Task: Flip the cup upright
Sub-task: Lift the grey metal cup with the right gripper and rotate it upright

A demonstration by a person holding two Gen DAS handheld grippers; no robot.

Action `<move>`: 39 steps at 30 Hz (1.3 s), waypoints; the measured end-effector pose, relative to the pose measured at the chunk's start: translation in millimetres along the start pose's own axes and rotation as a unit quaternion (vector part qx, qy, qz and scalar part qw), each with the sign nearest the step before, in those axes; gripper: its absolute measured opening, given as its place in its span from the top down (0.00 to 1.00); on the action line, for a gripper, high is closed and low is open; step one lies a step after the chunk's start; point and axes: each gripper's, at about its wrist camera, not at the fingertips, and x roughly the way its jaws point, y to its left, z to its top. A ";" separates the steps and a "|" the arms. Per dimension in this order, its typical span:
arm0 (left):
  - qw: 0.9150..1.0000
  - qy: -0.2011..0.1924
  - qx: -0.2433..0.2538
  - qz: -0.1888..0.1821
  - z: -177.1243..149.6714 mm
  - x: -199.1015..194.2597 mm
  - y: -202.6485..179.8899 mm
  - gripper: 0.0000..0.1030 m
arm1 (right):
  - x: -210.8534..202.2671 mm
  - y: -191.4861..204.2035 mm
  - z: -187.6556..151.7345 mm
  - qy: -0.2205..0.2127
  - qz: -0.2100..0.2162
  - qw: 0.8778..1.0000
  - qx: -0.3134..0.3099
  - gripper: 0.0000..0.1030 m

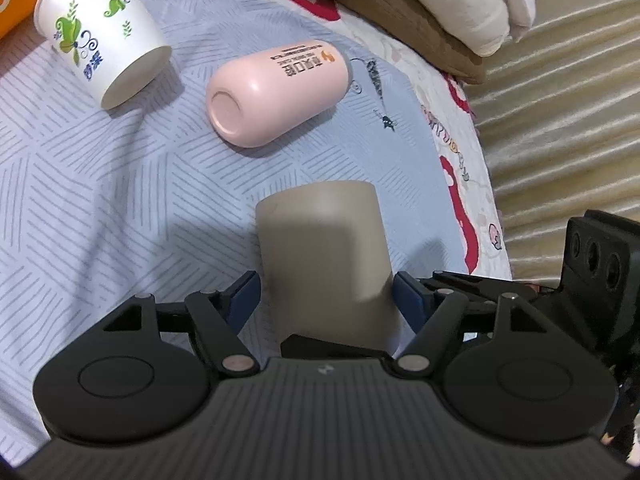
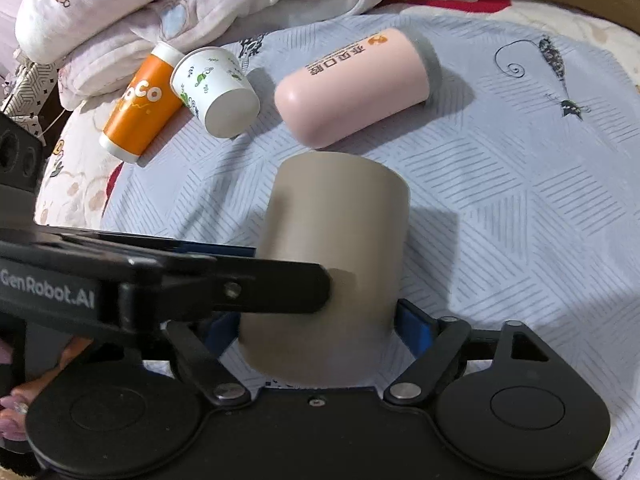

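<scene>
A plain beige cup [image 1: 324, 252] sits between the blue pads of my left gripper [image 1: 326, 300], closed end pointing away from the camera. The same beige cup [image 2: 332, 256] is also between the pads of my right gripper [image 2: 320, 332]. Both grippers look shut on it from different sides. The left gripper's black finger [image 2: 276, 286] crosses the cup's side in the right wrist view. The right gripper's body [image 1: 600, 272] shows at the right edge of the left wrist view. The cup's open end is hidden.
On the grey patterned bedsheet [image 2: 500, 200] lie a pink cup [image 1: 276, 92] [image 2: 352, 88], a white paper cup with green print [image 1: 100, 44] [image 2: 216, 88] and an orange cup [image 2: 140, 108], all on their sides. Folded bedding [image 2: 180, 4] lies behind.
</scene>
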 end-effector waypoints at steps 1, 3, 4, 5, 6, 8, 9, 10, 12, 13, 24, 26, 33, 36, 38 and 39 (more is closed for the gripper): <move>1.000 -0.003 0.004 -0.002 -1.2 -0.5 0.0 0.31 | -0.7 0.9 -0.6 -0.002 -0.002 1.000 -0.002 0.18; 1.000 -0.008 0.013 -0.010 -3.2 -1.9 0.5 0.34 | -1.9 3.3 -3.4 -0.010 -0.005 1.000 0.000 0.18; 1.000 -0.010 0.019 -0.011 -4.6 -3.1 0.7 0.34 | -2.1 5.5 -4.9 -0.015 -0.007 1.000 0.002 0.18; 0.999 -0.012 0.029 -0.012 -6.6 -5.0 0.9 0.34 | -2.0 6.8 -7.2 -0.021 -0.006 1.000 0.005 0.18; 0.999 -0.015 0.033 -0.013 -8.4 -7.3 2.1 0.34 | -2.3 9.7 -11.2 -0.029 -0.007 1.000 0.002 0.18; 0.998 -0.023 0.047 -0.017 -12.9 -12.3 2.8 0.34 | -3.1 17.6 -18.1 -0.045 -0.017 0.999 -0.013 0.18; 0.998 -0.028 0.058 -0.019 -15.7 -15.3 3.4 0.34 | -3.5 21.3 -20.4 -0.053 -0.022 0.998 -0.019 0.18; 0.997 -0.032 0.064 -0.020 -17.6 -17.8 3.5 0.34 | -4.0 26.2 -24.2 -0.063 -0.028 0.997 -0.028 0.18; 0.996 -0.040 0.084 -0.012 -20.8 -23.7 1.4 0.35 | -4.2 32.0 -30.0 -0.081 -0.032 0.995 -0.040 0.18; 0.994 -0.044 0.099 -0.005 -21.9 -26.9 -1.3 0.34 | -4.0 34.1 -32.9 -0.092 -0.031 0.994 -0.042 0.18; 0.972 -0.113 0.191 0.074 -30.5 -59.5 -19.8 0.34 | 5.2 74.1 -47.8 -0.223 -0.083 0.959 -0.154 0.18; 0.970 -0.125 0.195 0.080 -30.0 -62.4 -18.1 0.34 | 9.0 80.3 -48.0 -0.241 -0.103 0.947 -0.188 0.18; 0.958 -0.159 0.208 0.117 -30.4 -61.9 -17.4 0.34 | 29.7 88.9 -45.8 -0.289 -0.148 0.905 -0.275 0.18; 0.958 -0.175 0.200 0.113 -29.1 -61.5 -12.4 0.34 | 36.2 88.8 -45.3 -0.307 -0.167 0.885 -0.308 0.18; 0.958 -0.181 0.193 0.110 -27.2 -60.3 -8.7 0.34 | 38.8 86.8 -42.6 -0.312 -0.169 0.879 -0.319 0.18; 0.957 -0.184 0.196 0.114 -27.0 -57.5 -9.6 0.34 | 40.4 85.8 -41.4 -0.314 -0.171 0.877 -0.322 0.18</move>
